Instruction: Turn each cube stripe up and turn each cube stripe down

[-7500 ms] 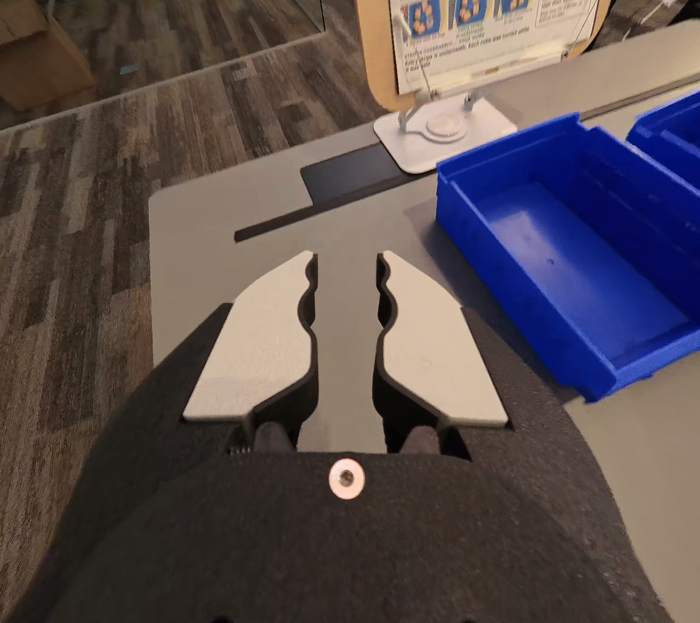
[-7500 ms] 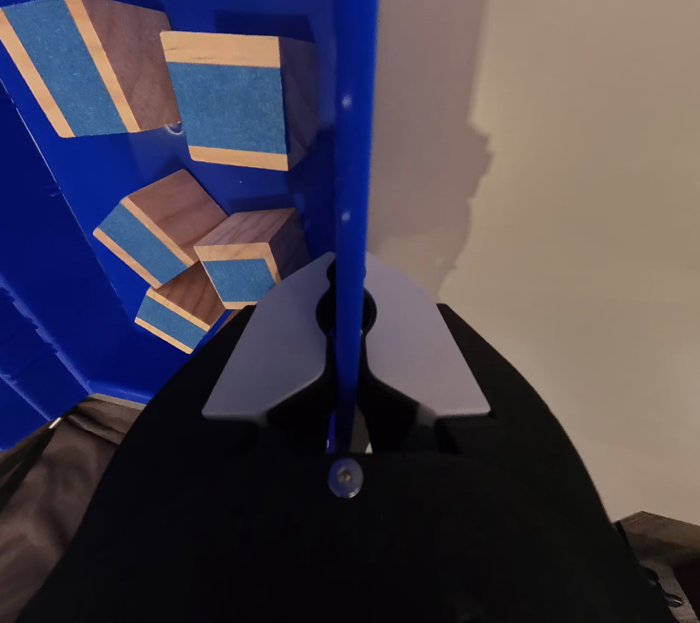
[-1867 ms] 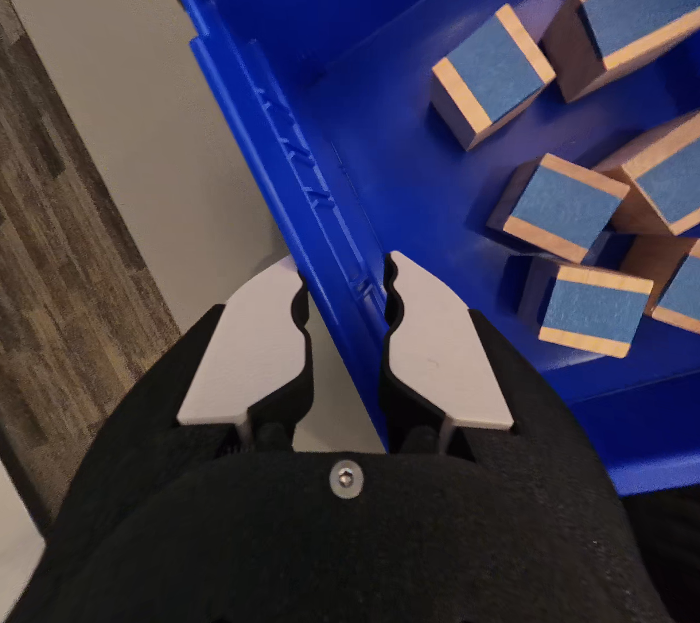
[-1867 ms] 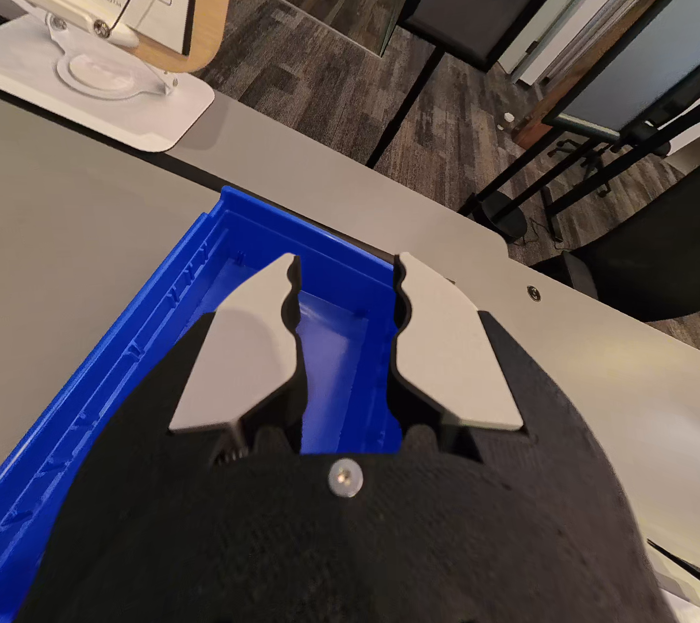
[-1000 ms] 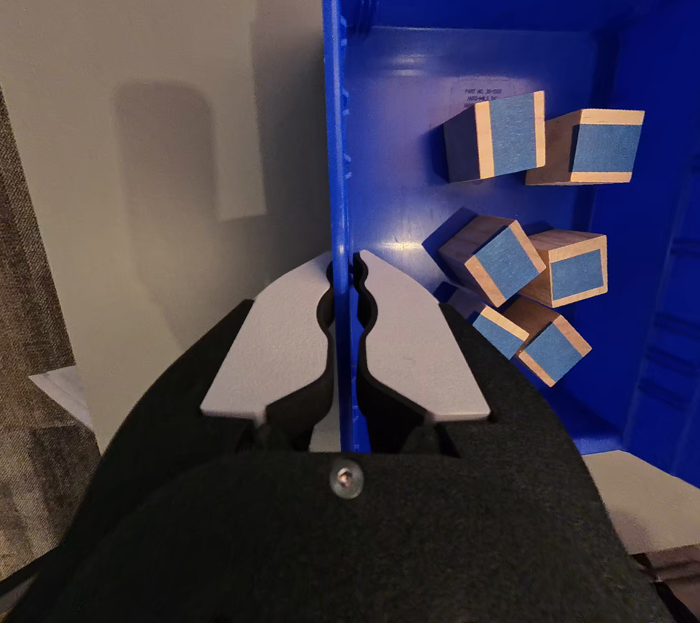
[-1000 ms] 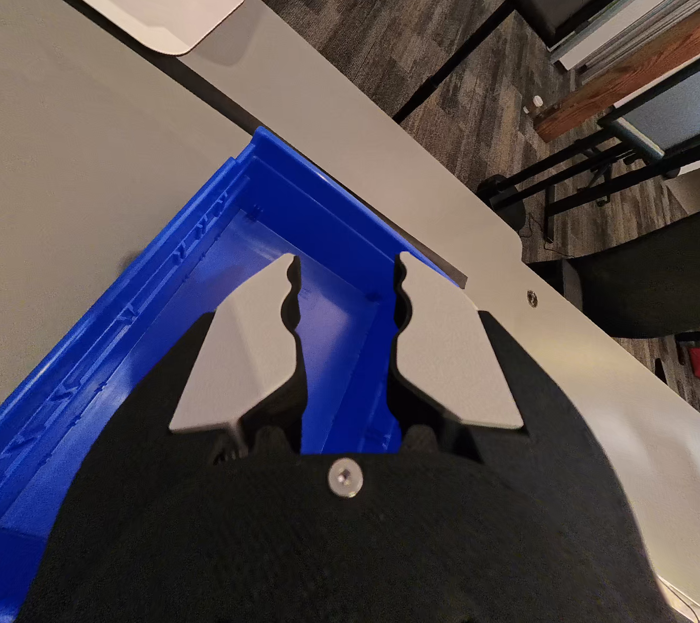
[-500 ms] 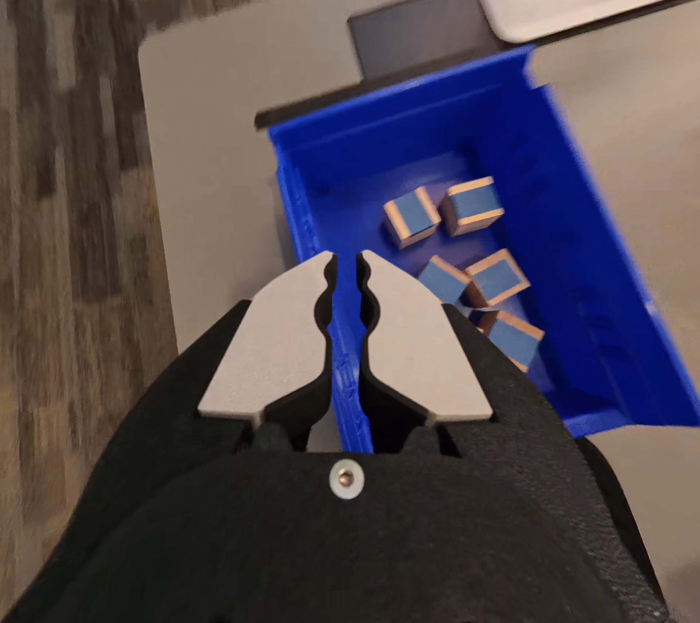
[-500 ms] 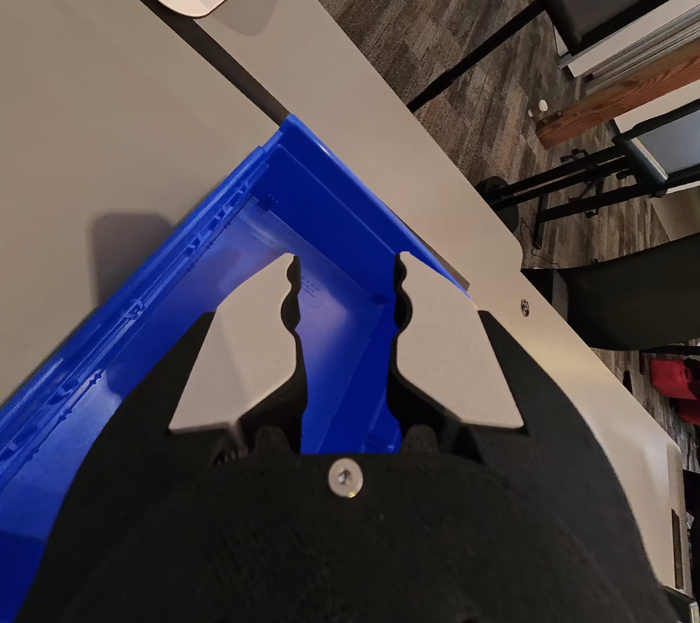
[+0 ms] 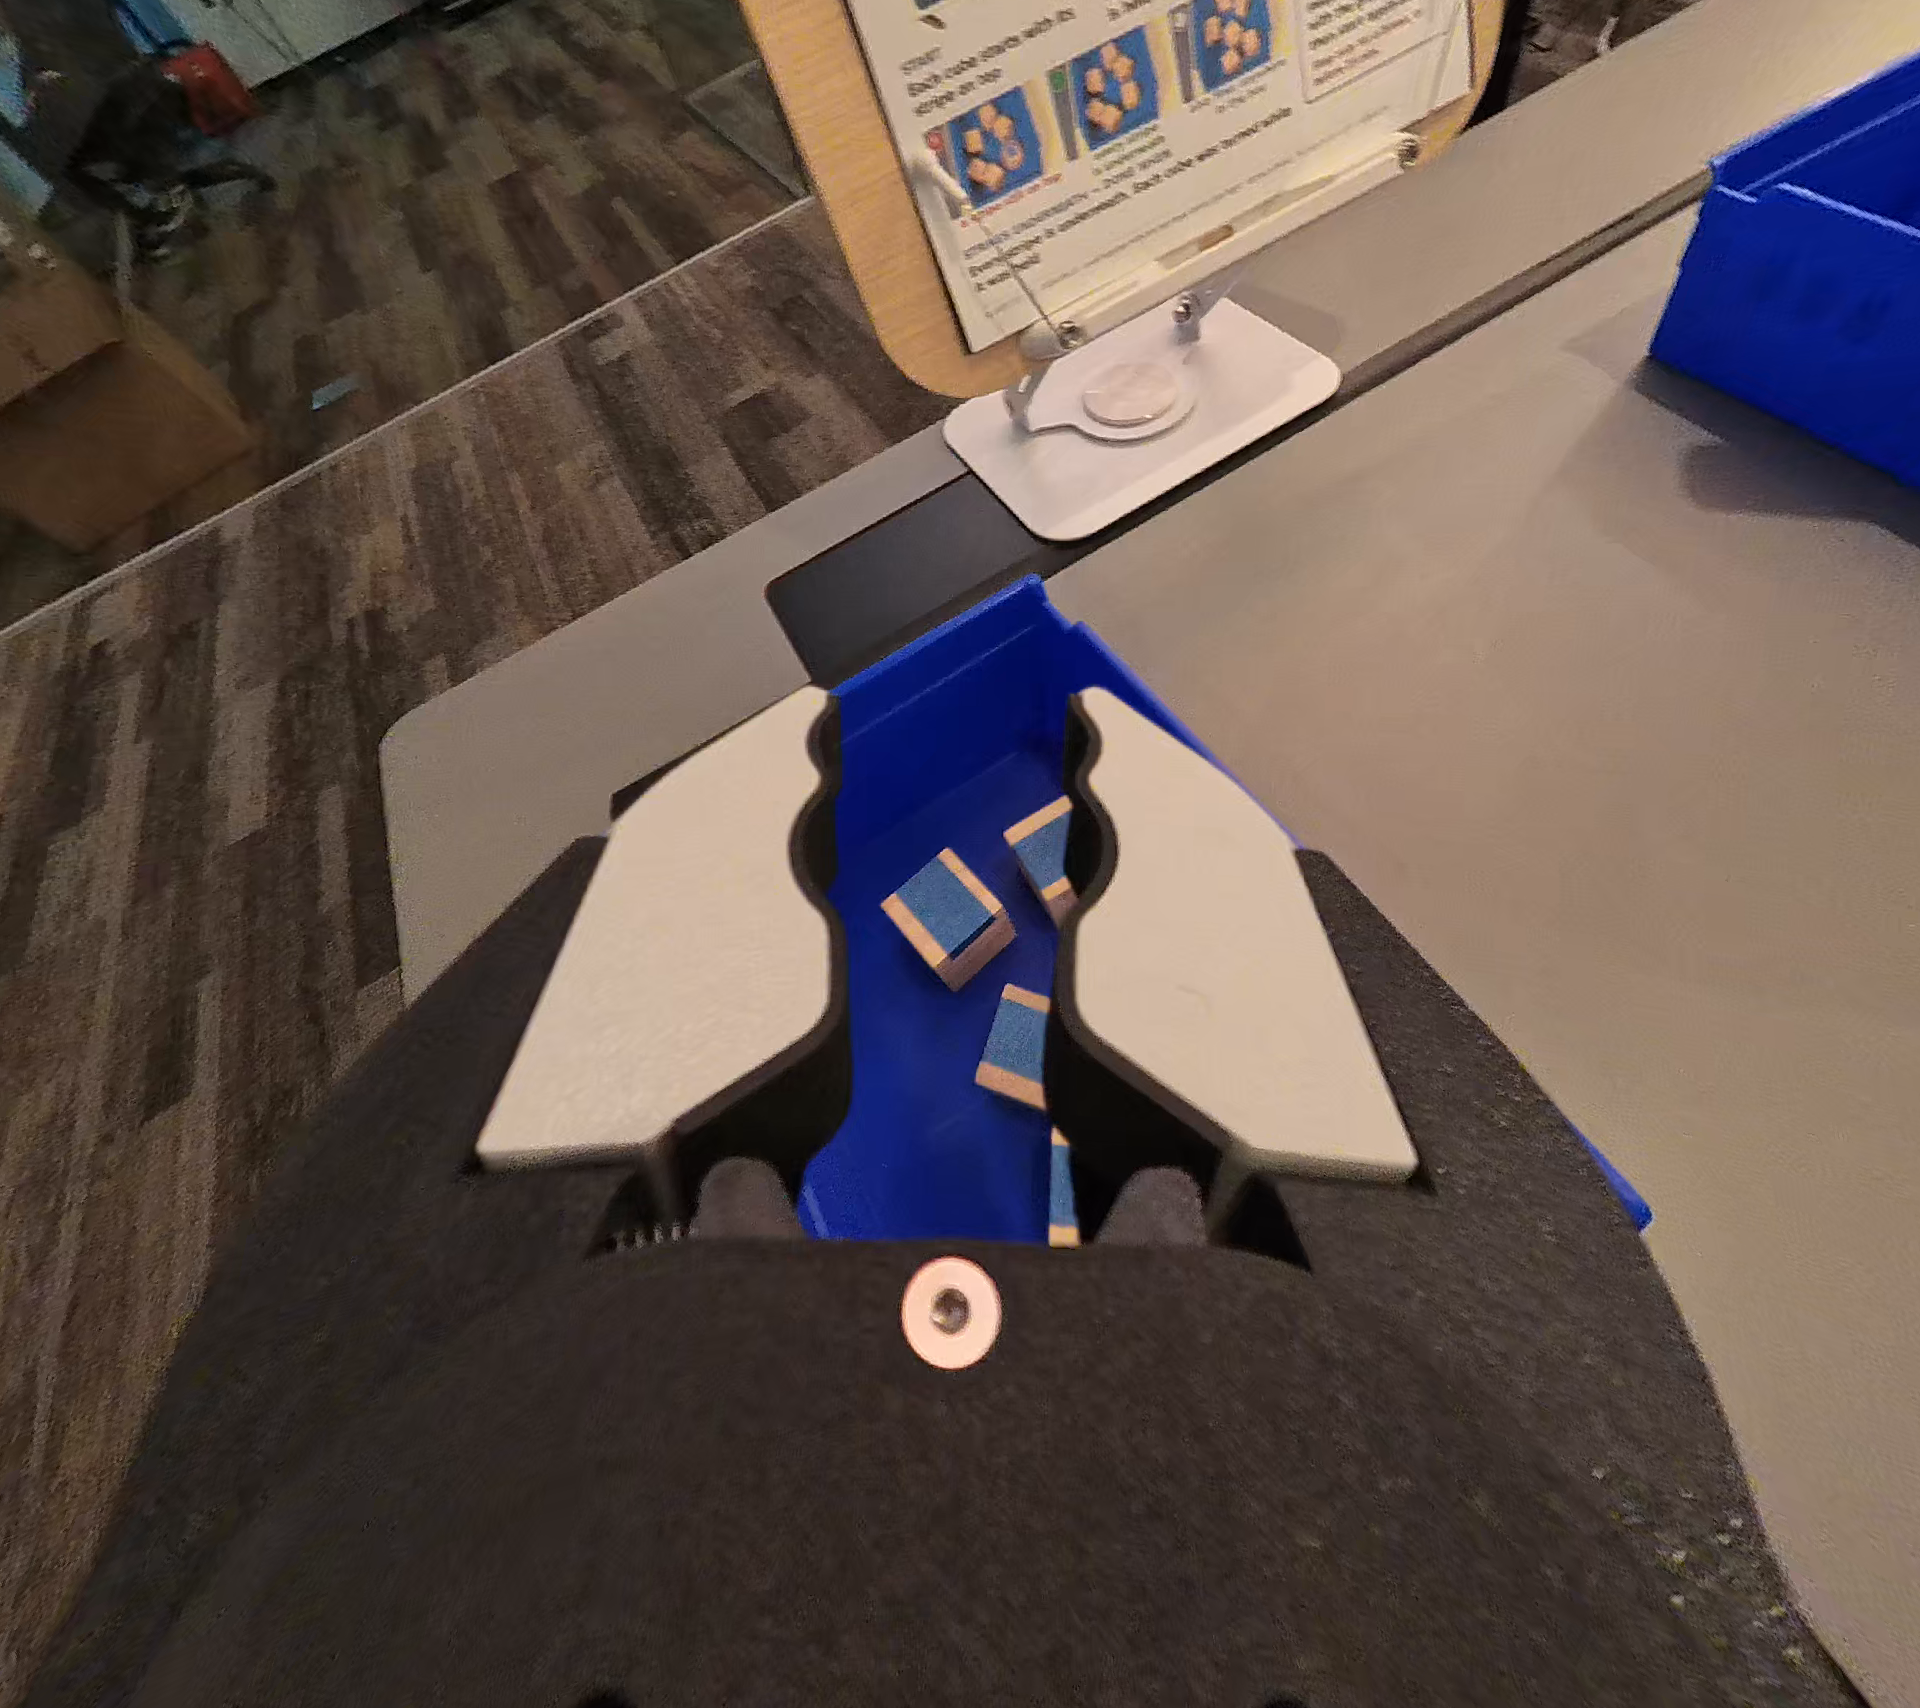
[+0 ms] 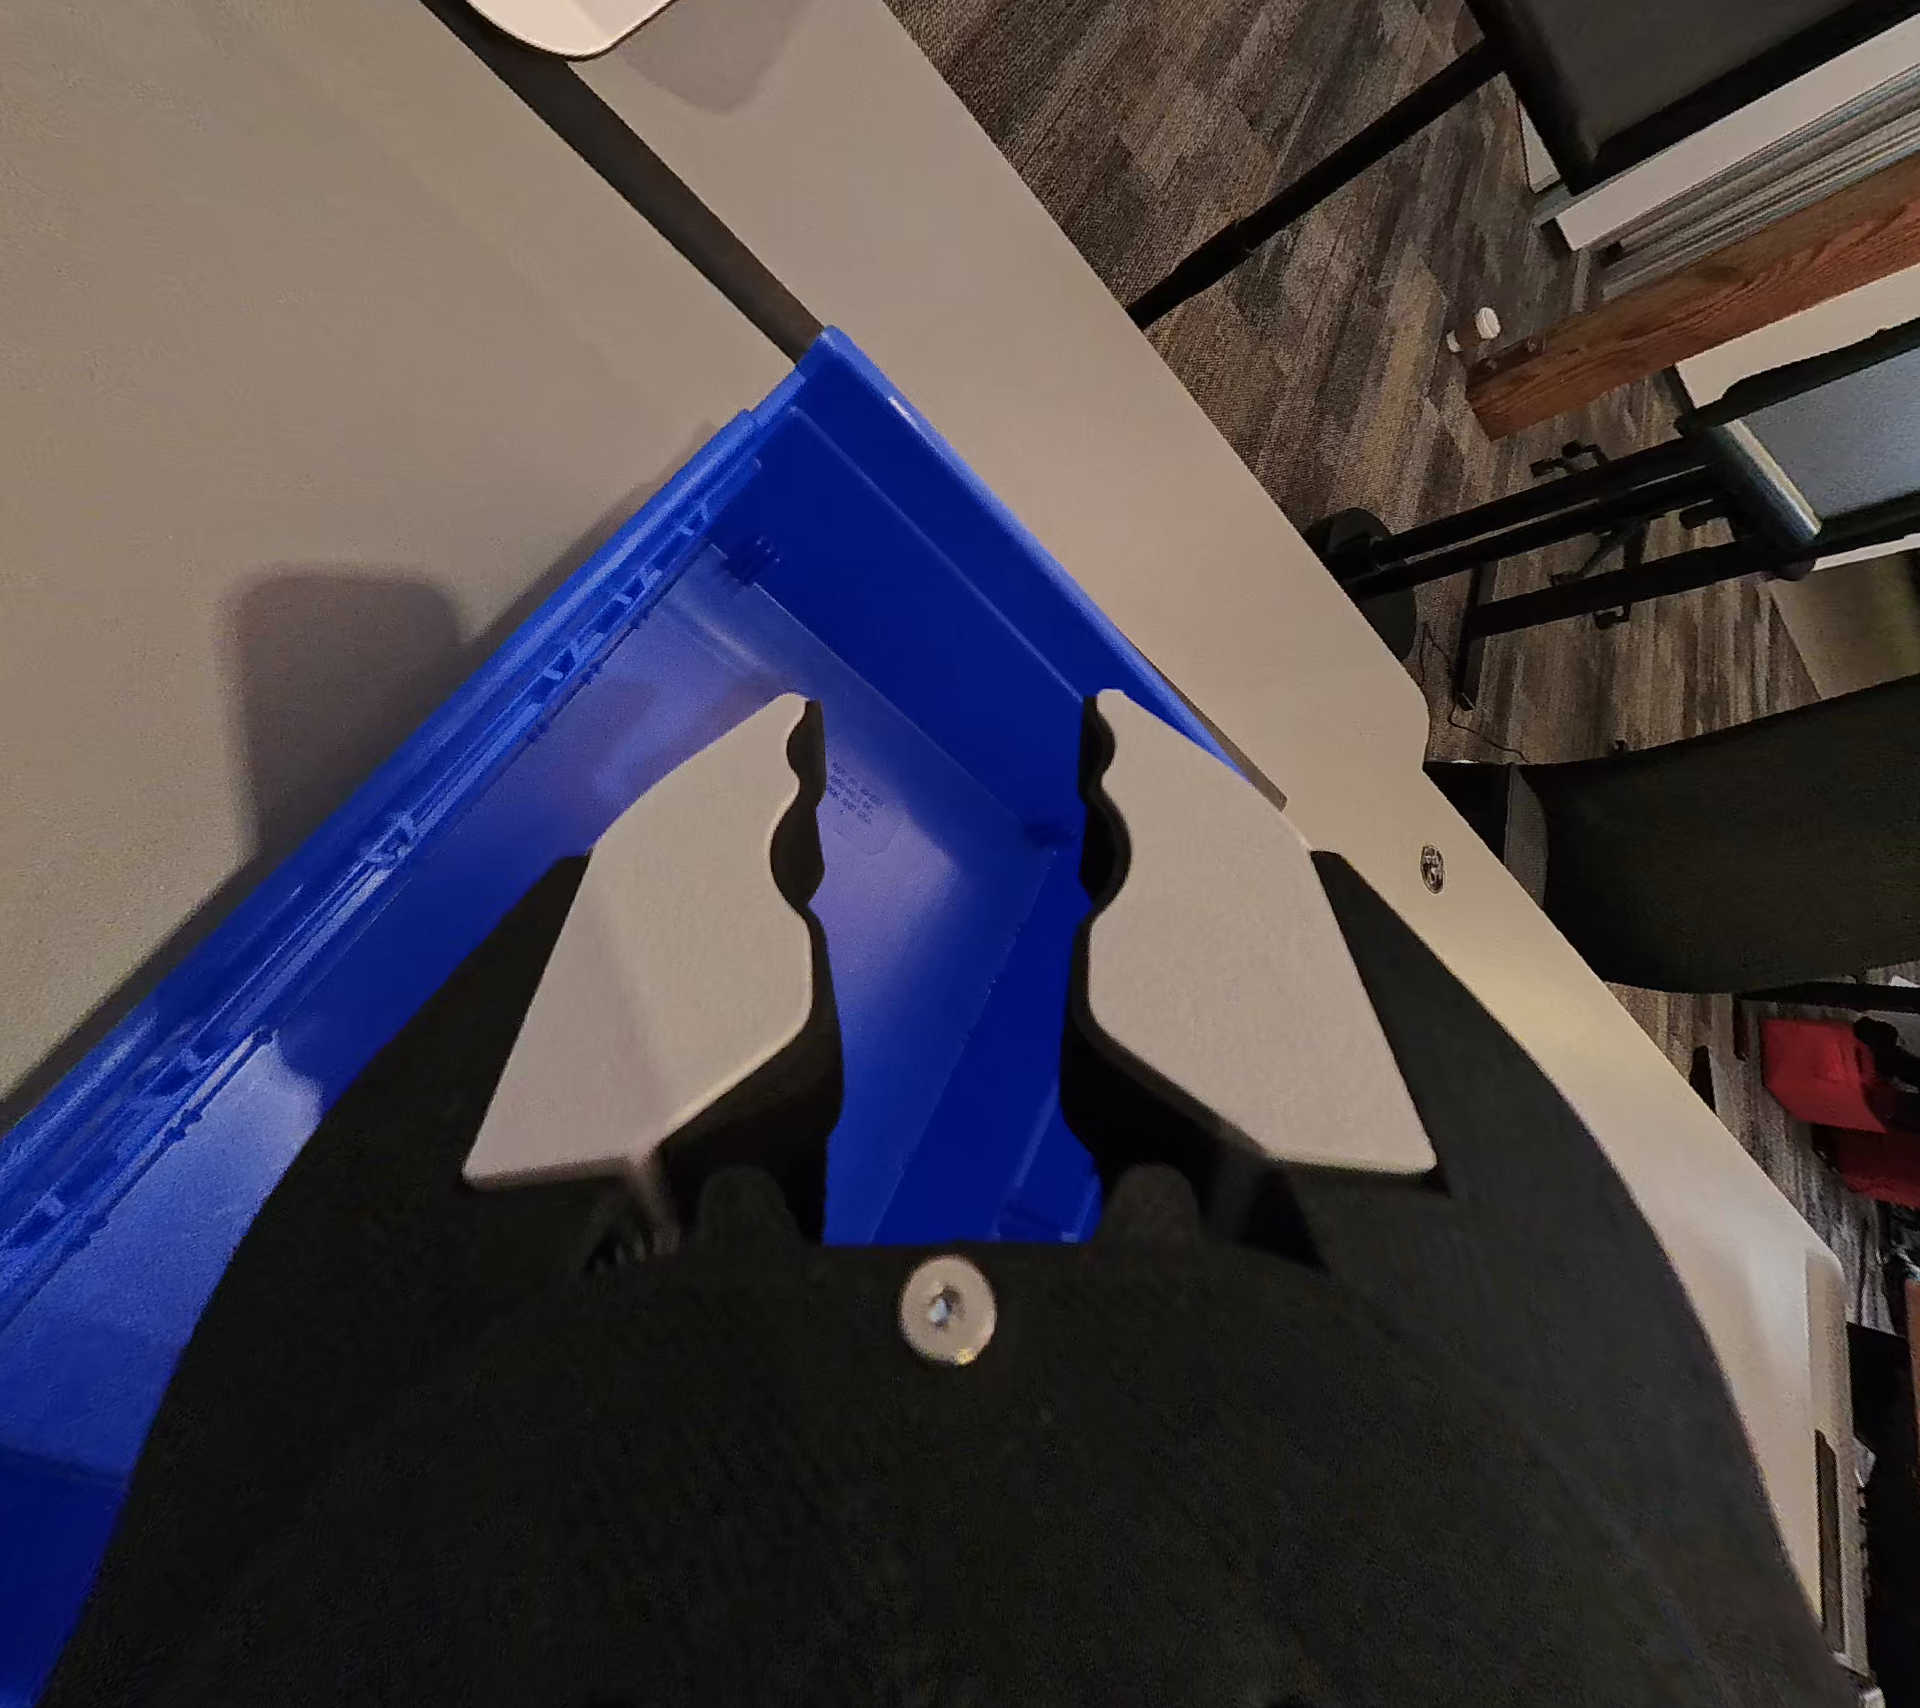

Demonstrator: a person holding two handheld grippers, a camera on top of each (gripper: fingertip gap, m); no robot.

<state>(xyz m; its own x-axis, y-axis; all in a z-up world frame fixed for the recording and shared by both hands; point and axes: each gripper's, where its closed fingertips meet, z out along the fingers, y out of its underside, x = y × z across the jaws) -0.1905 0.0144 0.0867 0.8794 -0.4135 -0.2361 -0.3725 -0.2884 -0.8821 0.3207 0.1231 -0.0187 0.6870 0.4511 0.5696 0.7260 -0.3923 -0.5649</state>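
Four cubes (image 9: 948, 915) show stripe-up in the blue bin (image 9: 935, 723); both grippers, left (image 9: 948, 811) and right (image 10: 945, 811), gape empty. Packed cubes might get nudged by a finger.

Both views are dim and warm-toned, lit softly from above. In the left wrist view the bench (image 9: 1455, 775) shows a soft shadow beside the far blue bin (image 9: 1818, 287), and the poster (image 9: 1122, 27) looks slightly soft. In the right wrist view a blurred dark shadow lies on the bench (image 10: 260, 308) next to the blue bin (image 10: 499, 785), whose floor carries pale glare. Straight edges bow toward the frame borders.
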